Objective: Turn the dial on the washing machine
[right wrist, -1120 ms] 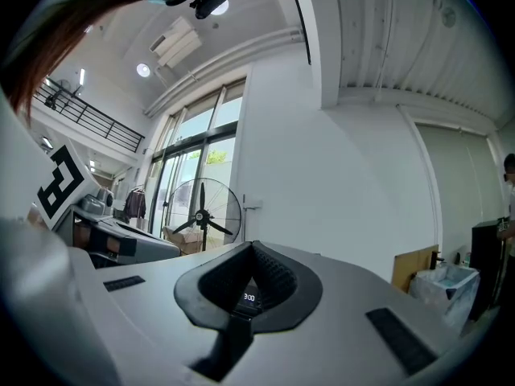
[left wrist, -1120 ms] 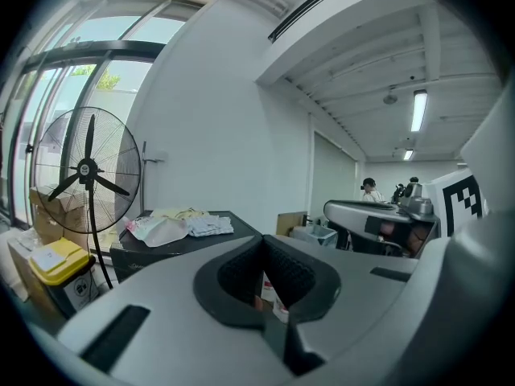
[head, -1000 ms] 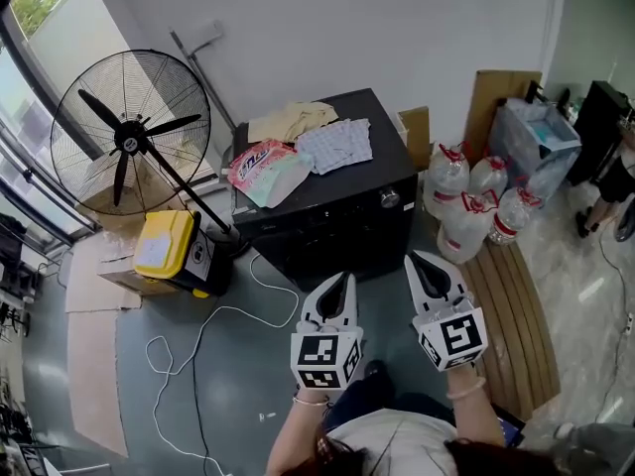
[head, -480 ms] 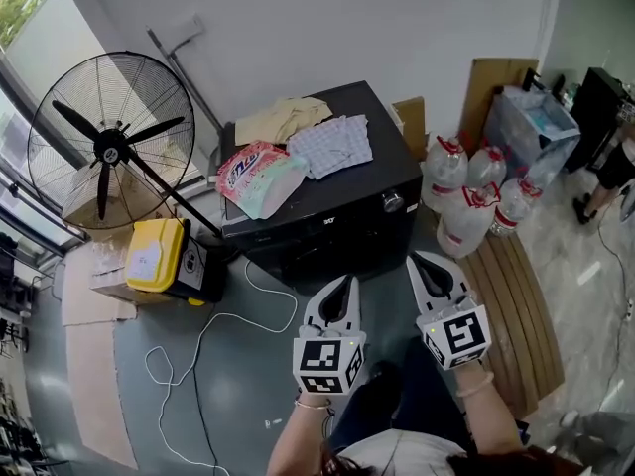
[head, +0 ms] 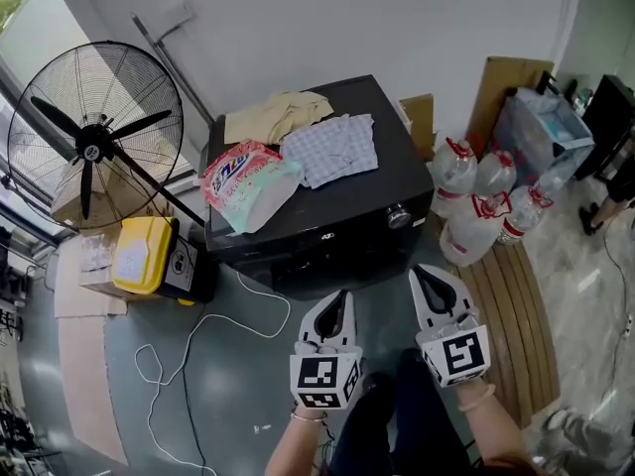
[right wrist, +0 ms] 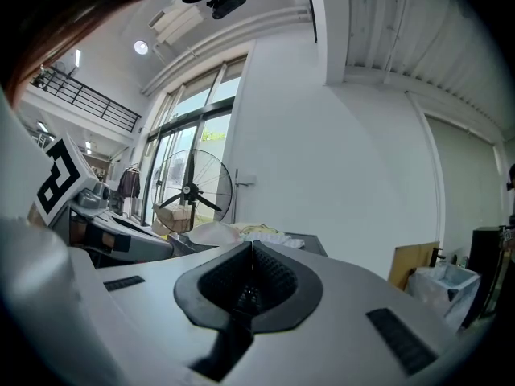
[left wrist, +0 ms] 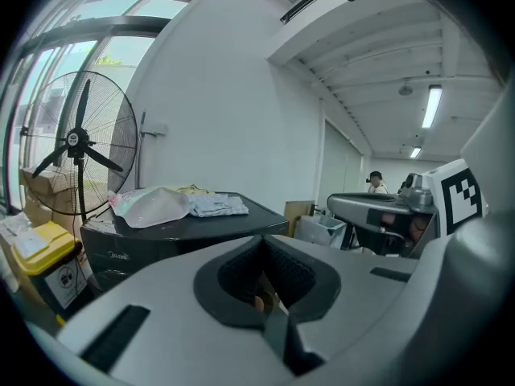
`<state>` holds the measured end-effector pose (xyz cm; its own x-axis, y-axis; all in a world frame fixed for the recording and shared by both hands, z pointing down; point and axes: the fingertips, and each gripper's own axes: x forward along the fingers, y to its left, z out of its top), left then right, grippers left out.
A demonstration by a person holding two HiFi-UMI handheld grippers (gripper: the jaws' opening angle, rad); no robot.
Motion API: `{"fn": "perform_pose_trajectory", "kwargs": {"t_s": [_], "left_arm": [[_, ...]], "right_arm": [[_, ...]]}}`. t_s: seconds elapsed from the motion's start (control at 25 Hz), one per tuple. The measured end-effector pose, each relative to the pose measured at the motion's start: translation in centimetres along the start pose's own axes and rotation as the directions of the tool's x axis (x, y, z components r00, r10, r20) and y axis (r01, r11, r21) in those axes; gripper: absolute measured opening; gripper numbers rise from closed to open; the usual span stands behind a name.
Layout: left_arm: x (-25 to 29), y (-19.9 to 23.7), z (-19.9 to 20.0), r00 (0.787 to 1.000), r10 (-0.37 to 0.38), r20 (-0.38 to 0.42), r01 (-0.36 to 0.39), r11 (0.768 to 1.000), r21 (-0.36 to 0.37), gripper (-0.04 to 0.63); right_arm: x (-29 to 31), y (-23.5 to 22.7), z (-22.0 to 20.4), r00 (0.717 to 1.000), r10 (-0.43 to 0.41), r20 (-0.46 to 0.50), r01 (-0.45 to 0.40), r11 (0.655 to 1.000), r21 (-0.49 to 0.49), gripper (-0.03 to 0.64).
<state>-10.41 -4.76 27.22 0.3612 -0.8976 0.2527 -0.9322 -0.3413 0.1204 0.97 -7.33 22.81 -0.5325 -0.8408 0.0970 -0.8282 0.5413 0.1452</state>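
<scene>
- Jaws of the left gripper [head: 342, 294] were pressed together at the tip, with nothing caught between them.
- Jaws of the right gripper [head: 422, 271] were likewise clenched and empty, the two tools held side by side with a gap between them.
- Both grippers pointed toward the front of the black washing machine [head: 327, 221] and stood apart from it, touching nothing.
- The silver dial [head: 398, 216] sat on the machine's front panel near its right end, just ahead of the right gripper's tip and untouched.
- On the machine's flat top lay a pink-and-white detergent bag [head: 248, 181] at the left, a checked cloth [head: 332, 149] beside it and a beige cloth [head: 273, 115] toward the wall.
- A large black floor fan [head: 94, 137] stood to the machine's left, before the window, with a yellow box [head: 139, 256] on the floor near its base.
- A white cable [head: 198, 335] trailed in loops across the grey floor in front of the machine.
- Several large water bottles [head: 476, 211] with red caps were clustered to the machine's right, next to a slatted wooden platform [head: 516, 305].
</scene>
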Motion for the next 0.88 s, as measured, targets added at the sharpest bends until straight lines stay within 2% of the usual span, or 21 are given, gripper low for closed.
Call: {"fn": "perform_pose_trajectory", "kwargs": {"t_s": [0.16, 0.36, 0.56, 0.88], "left_arm": [[2.3, 1.2, -1.3, 1.000, 0.027, 0.009, -0.027, 1.000, 0.012, 0.017], [4.5, 1.6, -3.5, 1.000, 0.023, 0.016, -0.024, 0.999, 0.044, 0.017], [6.5, 2.5, -6.0, 0.999, 0.032, 0.021, -0.033, 0.998, 0.046, 0.017], [8.7, 4.1, -9.6, 0.998, 0.050, 0.029, -0.051, 0.997, 0.056, 0.017]], "right_arm": [[1.9, -0.8, -1.8, 1.000, 0.019, 0.005, -0.019, 1.000, 0.005, 0.028], [3.8, -1.8, -4.8, 1.000, 0.026, 0.003, -0.027, 1.000, 0.003, 0.029], [5.1, -2.6, -8.0, 1.000, 0.021, -0.003, -0.021, 1.000, -0.012, 0.032], [7.2, -4.5, -12.9, 1.000, -0.012, -0.010, 0.012, 1.000, -0.003, 0.101]]}}
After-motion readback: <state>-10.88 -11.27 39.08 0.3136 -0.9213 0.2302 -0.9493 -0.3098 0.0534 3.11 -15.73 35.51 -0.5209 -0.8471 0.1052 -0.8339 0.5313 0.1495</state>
